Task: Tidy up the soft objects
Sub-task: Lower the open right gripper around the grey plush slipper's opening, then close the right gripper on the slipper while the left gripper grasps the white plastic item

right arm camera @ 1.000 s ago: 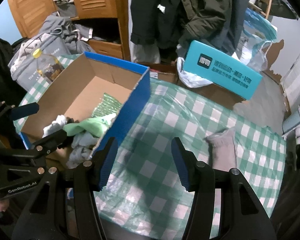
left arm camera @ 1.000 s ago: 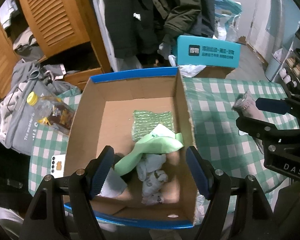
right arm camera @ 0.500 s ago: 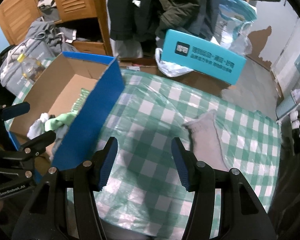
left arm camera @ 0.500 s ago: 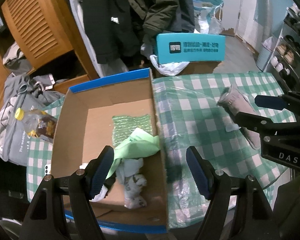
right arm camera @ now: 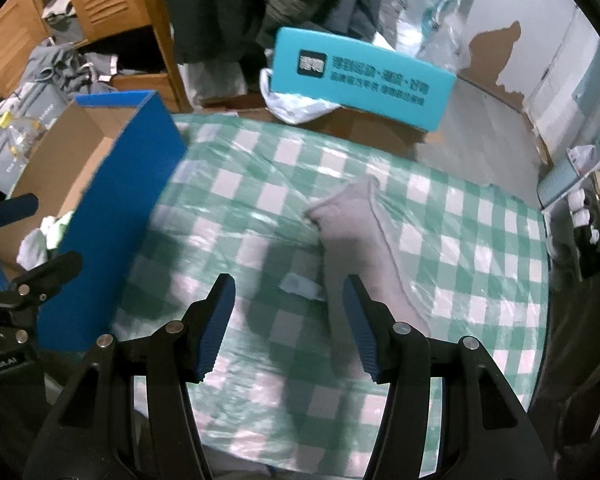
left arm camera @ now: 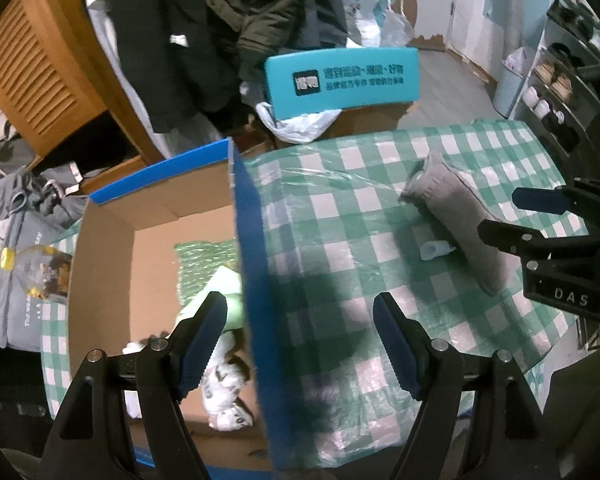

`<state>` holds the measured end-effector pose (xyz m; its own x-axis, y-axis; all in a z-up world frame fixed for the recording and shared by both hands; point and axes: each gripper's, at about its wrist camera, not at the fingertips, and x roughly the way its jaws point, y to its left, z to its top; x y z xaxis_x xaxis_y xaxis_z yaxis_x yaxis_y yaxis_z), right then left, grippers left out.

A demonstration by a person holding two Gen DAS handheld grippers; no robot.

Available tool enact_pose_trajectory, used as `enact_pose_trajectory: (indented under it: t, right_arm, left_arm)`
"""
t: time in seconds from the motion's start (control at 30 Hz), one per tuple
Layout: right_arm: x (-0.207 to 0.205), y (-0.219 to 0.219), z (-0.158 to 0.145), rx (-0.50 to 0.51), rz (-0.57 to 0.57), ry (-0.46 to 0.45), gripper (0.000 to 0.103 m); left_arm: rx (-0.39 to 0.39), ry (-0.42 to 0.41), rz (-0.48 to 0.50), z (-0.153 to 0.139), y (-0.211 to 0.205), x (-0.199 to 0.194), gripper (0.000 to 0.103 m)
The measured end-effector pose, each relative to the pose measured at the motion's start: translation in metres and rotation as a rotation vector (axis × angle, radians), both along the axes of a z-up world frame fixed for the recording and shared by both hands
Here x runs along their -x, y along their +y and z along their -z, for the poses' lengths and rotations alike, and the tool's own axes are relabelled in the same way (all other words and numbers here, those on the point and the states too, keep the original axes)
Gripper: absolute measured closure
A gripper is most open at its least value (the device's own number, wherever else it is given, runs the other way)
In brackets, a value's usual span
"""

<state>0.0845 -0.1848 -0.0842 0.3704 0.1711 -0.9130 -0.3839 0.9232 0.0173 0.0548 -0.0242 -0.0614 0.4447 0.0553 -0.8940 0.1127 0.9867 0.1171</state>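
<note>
A grey sock [left arm camera: 456, 216] [right arm camera: 360, 240] lies flat on the green checked tablecloth [left arm camera: 340, 208] [right arm camera: 460, 248], with a small white tag [right arm camera: 300, 286] beside it. A blue cardboard box [left arm camera: 252, 264] [right arm camera: 112, 208] on the left holds a light green cloth [left arm camera: 220, 292], white socks [left arm camera: 220, 380] and green bubble wrap [left arm camera: 204, 256]. My left gripper [left arm camera: 300, 336] is open and empty, straddling the box's right wall. My right gripper [right arm camera: 288, 320] is open and empty, just short of the sock's near end.
A teal box [left arm camera: 340, 76] [right arm camera: 360, 80] stands behind the table on brown cartons. A bottle [left arm camera: 40, 272] and grey bags [left arm camera: 12, 216] lie left of the box. Dark coats [right arm camera: 260, 0] and a wooden louvred cabinet [left arm camera: 40, 64] stand behind. Shelves [left arm camera: 560, 92] stand at right.
Both grippers have swung to the right, away from the box. The grey sock has come nearer the middle of both views. Both stay open and empty.
</note>
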Motion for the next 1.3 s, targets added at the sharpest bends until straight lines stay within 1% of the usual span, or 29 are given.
enact_pose_trajectory:
  t: [0.1, 0.3, 0.6, 0.87, 1.07, 1.3]
  right_arm:
    - [-0.008, -0.012, 0.009, 0.004, 0.014, 0.022, 0.048]
    - [-0.024, -0.027, 0.028, 0.006, 0.027, 0.067, 0.048]
    - [-0.044, -0.032, 0.061, 0.018, 0.046, 0.11, 0.048]
    - [-0.055, -0.027, 0.082, 0.048, 0.045, 0.121, 0.048]
    - [-0.061, -0.023, 0.098, 0.096, 0.039, 0.127, 0.048]
    - [-0.069, -0.027, 0.113, 0.121, 0.05, 0.141, 0.048]
  left_arm:
    - [-0.013, 0.018, 0.012, 0.007, -0.01, -0.009, 0.026]
    - [-0.013, 0.05, 0.033, 0.021, -0.028, -0.03, 0.026]
    - [0.006, 0.121, 0.032, 0.055, -0.041, -0.059, 0.026]
    - [0.021, 0.156, 0.038, 0.072, -0.05, -0.071, 0.026]
    - [0.029, 0.183, 0.044, 0.086, -0.055, -0.078, 0.026]
    - [0.03, 0.206, 0.046, 0.096, -0.055, -0.081, 0.026]
